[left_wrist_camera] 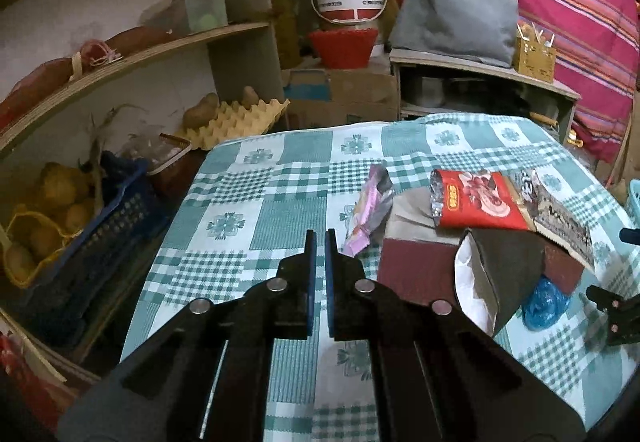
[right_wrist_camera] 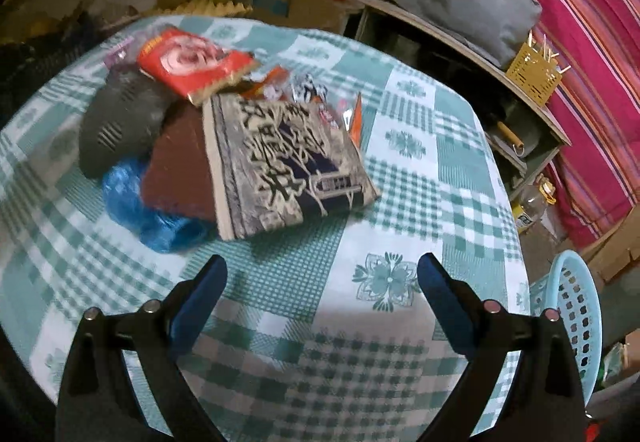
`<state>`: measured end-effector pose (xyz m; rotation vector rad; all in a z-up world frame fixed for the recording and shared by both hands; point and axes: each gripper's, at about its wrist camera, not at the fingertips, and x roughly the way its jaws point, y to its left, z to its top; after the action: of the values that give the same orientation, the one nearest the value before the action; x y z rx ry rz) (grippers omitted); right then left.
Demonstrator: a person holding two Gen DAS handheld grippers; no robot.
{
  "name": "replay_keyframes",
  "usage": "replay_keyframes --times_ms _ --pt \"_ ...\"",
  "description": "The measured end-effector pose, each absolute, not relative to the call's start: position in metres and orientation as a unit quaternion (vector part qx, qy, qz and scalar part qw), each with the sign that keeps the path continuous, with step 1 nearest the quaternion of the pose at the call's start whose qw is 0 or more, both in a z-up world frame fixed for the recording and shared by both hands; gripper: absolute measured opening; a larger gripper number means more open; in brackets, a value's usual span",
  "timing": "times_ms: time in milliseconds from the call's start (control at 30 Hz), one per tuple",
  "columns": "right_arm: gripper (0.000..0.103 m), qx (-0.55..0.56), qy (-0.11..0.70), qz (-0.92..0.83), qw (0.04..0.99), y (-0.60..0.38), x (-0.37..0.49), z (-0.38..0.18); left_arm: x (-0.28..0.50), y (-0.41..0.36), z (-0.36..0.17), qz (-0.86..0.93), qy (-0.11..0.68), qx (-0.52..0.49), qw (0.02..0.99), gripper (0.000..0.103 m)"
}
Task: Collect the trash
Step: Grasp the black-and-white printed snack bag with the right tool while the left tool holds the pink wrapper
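- The left gripper (left_wrist_camera: pixel 320 238) is hovering over the green-checked tablecloth (left_wrist_camera: pixel 256 210) with its blue pads nearly touching and nothing pinched between them.
- The trash pile is lying at about two o'clock from that closed claw: a pink wrapper (left_wrist_camera: pixel 370 214) is sitting just beside its tip, and a red snack packet (left_wrist_camera: pixel 476 202) is resting farther out.
- A dark paper bag (left_wrist_camera: pixel 500 270) is lying at three o'clock from the left claw, with a crumpled blue plastic bag (left_wrist_camera: pixel 546 302) just past it.
- The right gripper (right_wrist_camera: pixel 322 278) is standing wide open over bare cloth, holding nothing.
- From it, a grey printed packet (right_wrist_camera: pixel 288 162) is lying at about eleven o'clock, near but apart from the pads, overlapping a brown box (right_wrist_camera: pixel 180 174).
- A pale blue basket (right_wrist_camera: pixel 576 318) is standing off the table's edge at three o'clock from the right claw.
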<state>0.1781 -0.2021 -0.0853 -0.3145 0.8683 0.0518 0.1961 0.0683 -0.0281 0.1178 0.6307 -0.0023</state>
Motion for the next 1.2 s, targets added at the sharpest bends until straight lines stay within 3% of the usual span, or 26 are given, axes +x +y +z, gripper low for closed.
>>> replay_keyframes --times_ms 300,367,433,533,700,967,1000,1167,1200 --pt "0.094 -0.140 0.372 0.003 0.918 -0.204 0.181 -0.068 0.205 0.072 -0.040 -0.003 0.333 0.049 0.942 0.003" --pt "0.094 -0.134 0.363 0.004 0.922 -0.205 0.182 -0.062 0.206 0.072 -0.040 -0.004 0.332 0.049 0.942 0.008" --pt "0.094 -0.133 0.356 0.001 0.925 -0.206 0.184 -0.057 0.207 0.071 -0.039 0.000 0.328 0.050 0.943 0.033" --pt "0.094 -0.128 0.351 0.001 0.928 -0.206 0.190 -0.053 0.208 0.070 -0.037 0.006 0.316 0.050 0.948 0.056" --pt "0.094 -0.143 0.348 0.010 0.926 -0.198 0.206 -0.058 0.224 0.072 -0.045 -0.008 0.326 0.032 0.945 0.064" --pt "0.092 -0.191 0.334 0.032 0.923 -0.182 0.217 -0.058 0.261 0.062 -0.065 -0.024 0.358 0.040 0.932 0.069" --pt "0.090 -0.191 0.334 0.037 0.922 -0.181 0.219 -0.059 0.263 0.059 -0.067 -0.027 0.363 0.044 0.930 0.070" --pt "0.056 -0.183 0.357 0.069 0.913 -0.178 0.228 -0.065 0.275 0.048 -0.076 -0.038 0.374 0.062 0.925 0.070" --pt "0.054 -0.181 0.360 0.075 0.912 -0.178 0.229 -0.066 0.277 0.048 -0.078 -0.041 0.376 0.060 0.924 0.065"
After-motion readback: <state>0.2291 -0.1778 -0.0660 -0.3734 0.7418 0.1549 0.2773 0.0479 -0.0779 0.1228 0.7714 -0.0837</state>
